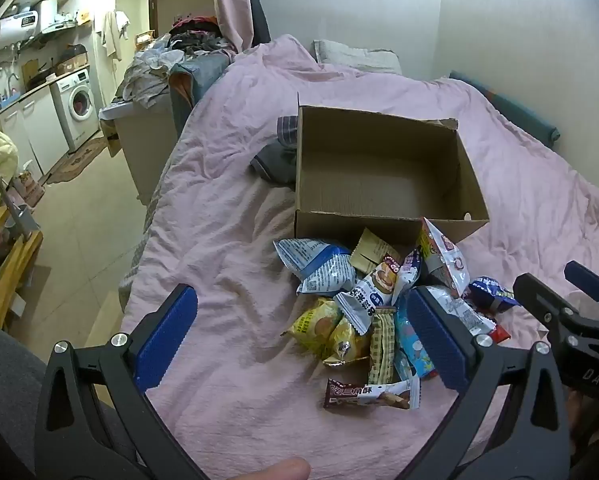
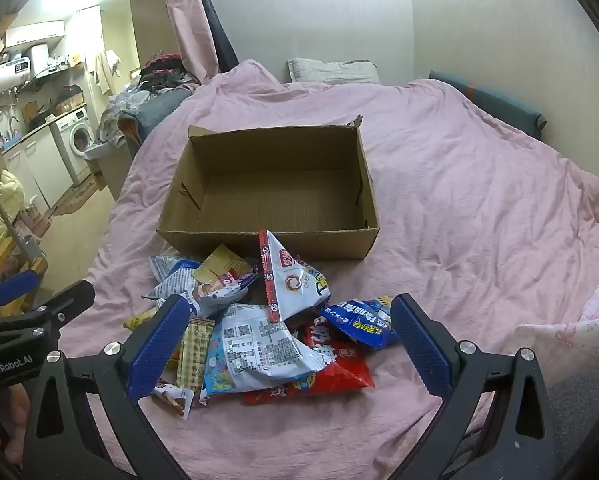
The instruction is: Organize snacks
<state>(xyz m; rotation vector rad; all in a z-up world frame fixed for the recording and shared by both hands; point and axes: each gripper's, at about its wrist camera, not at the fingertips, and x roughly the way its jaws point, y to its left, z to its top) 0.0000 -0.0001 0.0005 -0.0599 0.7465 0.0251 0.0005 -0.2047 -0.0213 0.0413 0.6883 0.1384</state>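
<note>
An open brown cardboard box [image 1: 383,220] [image 2: 259,240] stands on the pink bedspread with nothing inside. In front of it lies a heap of snack packets [image 1: 375,308] [image 2: 259,328]: blue-and-white bags, yellow ones, a red bag [image 2: 331,372], a dark blue bag [image 2: 363,322] and a brown bar [image 1: 367,394]. My left gripper [image 1: 299,340] hangs open above the bed, its right pad over the heap's edge. My right gripper [image 2: 291,348] is open too, hovering over the heap with packets seen between its fingers. Neither holds anything. Each gripper shows at the edge of the other's view.
The pink bedspread [image 1: 219,240] [image 2: 479,220] is wrinkled. Dark clothing [image 1: 275,160] lies left of the box. Pillows [image 2: 331,70] sit by the far wall. The bed's left edge drops to a floor, with a kitchen and washing machine [image 1: 77,104] beyond.
</note>
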